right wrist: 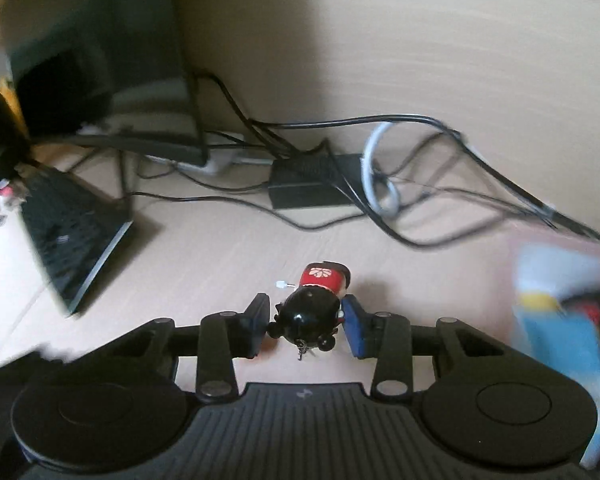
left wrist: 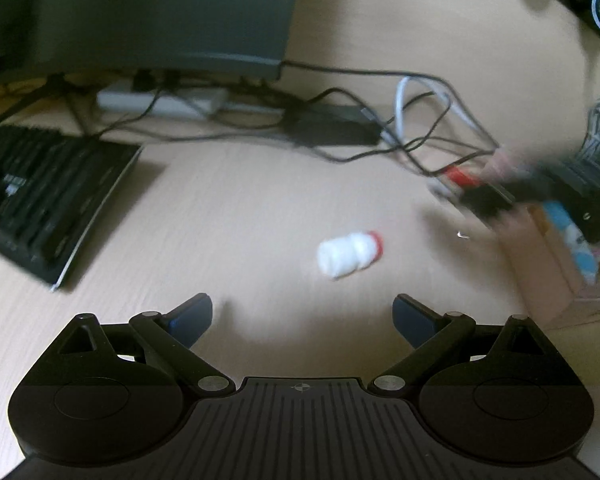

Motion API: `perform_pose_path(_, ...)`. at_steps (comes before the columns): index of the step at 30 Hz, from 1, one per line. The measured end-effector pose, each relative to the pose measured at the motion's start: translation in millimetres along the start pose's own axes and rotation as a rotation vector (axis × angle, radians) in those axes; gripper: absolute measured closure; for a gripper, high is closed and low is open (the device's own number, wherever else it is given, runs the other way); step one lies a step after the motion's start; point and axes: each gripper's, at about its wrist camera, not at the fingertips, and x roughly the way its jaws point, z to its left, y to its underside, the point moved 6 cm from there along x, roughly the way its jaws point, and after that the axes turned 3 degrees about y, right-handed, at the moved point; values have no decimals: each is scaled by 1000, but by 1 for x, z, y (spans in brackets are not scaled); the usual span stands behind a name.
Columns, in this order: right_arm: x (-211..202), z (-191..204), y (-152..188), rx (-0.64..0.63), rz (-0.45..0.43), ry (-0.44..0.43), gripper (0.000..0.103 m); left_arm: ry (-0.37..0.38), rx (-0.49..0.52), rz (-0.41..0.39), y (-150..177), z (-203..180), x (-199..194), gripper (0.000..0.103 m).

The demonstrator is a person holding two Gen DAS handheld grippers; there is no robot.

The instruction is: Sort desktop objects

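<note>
A small white bottle with a red cap [left wrist: 350, 254] lies on its side on the wooden desk [left wrist: 240, 208], a little ahead of my left gripper [left wrist: 302, 320], which stands open with nothing between its fingers. In the right wrist view my right gripper [right wrist: 306, 322] is shut on a small figurine with a black head and a red body [right wrist: 314, 300], its pads pressing on the black head. In the left wrist view the right gripper [left wrist: 484, 196] shows as a blur at the right, with the red figurine [left wrist: 462, 176] in it.
A black keyboard [left wrist: 48, 196] lies at the left below a dark monitor [left wrist: 160, 12]. Tangled black and white cables [right wrist: 400, 184], a power brick [right wrist: 312, 184] and a power strip [left wrist: 160, 102] run along the back. A box with colourful packets [left wrist: 568, 248] stands at the right.
</note>
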Motion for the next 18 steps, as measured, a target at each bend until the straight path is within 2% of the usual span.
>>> perform_pose_path(5, -54, -12, 62, -4, 37, 52, 64, 17, 6, 16, -13, -8, 18, 15)
perform_pose_path(7, -61, -13, 85, -3, 62, 88, 64, 40, 18, 10, -19, -16, 28, 15)
perform_pose_path(9, -62, -11, 102, 1, 77, 134, 64, 34, 53, 1, -24, -26, 39, 20)
perform_pose_path(11, -65, -10, 112, 4, 79, 162, 64, 8, 108, 10, -25, -35, 51, 41)
perform_pose_path(14, -73, -5, 121, 4, 67, 194, 63, 0, 178, 16, -22, -44, 57, 51)
perform_pose_path(18, -92, -2, 130, -11, 40, 227, 45, 30, 213, 9, -14, -52, 46, 51)
